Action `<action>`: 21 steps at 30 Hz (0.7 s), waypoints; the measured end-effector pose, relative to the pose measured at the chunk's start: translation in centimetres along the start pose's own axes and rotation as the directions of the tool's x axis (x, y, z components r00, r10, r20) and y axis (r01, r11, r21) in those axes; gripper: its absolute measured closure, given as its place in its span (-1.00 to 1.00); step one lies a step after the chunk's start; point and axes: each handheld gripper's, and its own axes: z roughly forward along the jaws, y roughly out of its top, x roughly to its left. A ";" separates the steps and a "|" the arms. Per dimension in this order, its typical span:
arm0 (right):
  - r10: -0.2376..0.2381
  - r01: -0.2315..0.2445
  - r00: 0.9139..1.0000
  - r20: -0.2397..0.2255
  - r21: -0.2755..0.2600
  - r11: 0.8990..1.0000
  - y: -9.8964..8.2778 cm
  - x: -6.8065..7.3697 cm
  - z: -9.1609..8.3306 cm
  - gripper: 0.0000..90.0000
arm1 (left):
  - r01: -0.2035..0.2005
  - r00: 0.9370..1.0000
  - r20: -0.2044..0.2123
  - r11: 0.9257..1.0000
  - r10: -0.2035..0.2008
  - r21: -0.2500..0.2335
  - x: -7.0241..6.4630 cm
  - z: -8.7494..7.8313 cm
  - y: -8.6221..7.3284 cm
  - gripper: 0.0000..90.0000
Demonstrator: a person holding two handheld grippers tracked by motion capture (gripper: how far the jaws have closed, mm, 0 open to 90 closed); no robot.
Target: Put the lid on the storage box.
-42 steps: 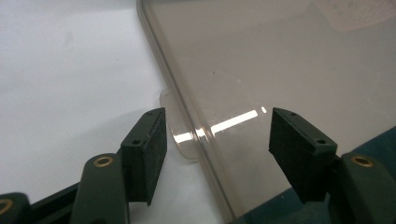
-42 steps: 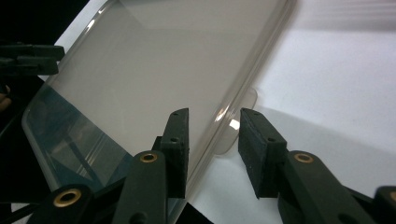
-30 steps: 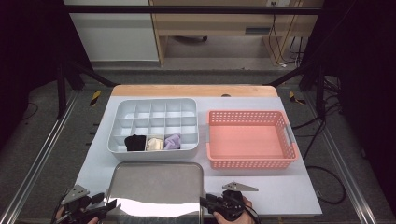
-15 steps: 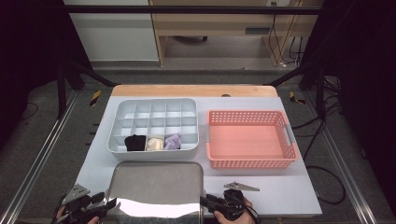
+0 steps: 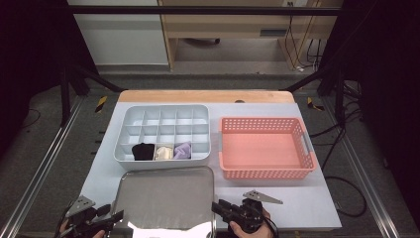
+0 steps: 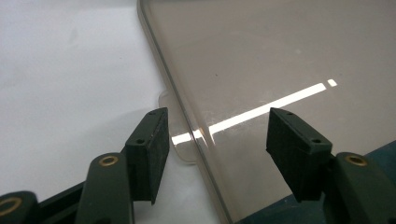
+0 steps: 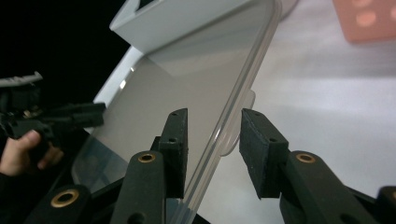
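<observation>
A flat translucent grey lid [image 5: 166, 198] lies on the white table in front of the grey compartment box [image 5: 163, 113]. My left gripper [image 5: 116, 216] is at the lid's left edge. In the left gripper view it [image 6: 217, 144] stands open, its jaws on either side of the lid's rim [image 6: 187, 116] and small tab [image 6: 180, 140], not touching them. My right gripper [image 5: 218, 207] is at the lid's right edge. In the right gripper view it [image 7: 212, 140] is open astride the rim and its tab [image 7: 233, 135], with gaps at both pads.
The compartment box holds a black [image 5: 143, 151], a cream [image 5: 164, 152] and a lilac [image 5: 183, 150] bundle in its front row. A pink basket [image 5: 267, 172] stands to its right. The table's front edge runs just below both hands.
</observation>
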 end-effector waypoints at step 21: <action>-0.026 0.015 0.997 -0.068 -0.152 0.988 1.2 1.3 -0.1 0.34 | 0.030 0.999 0.028 1.000 -0.030 -0.007 0.5 -0.1 0.0 -0.17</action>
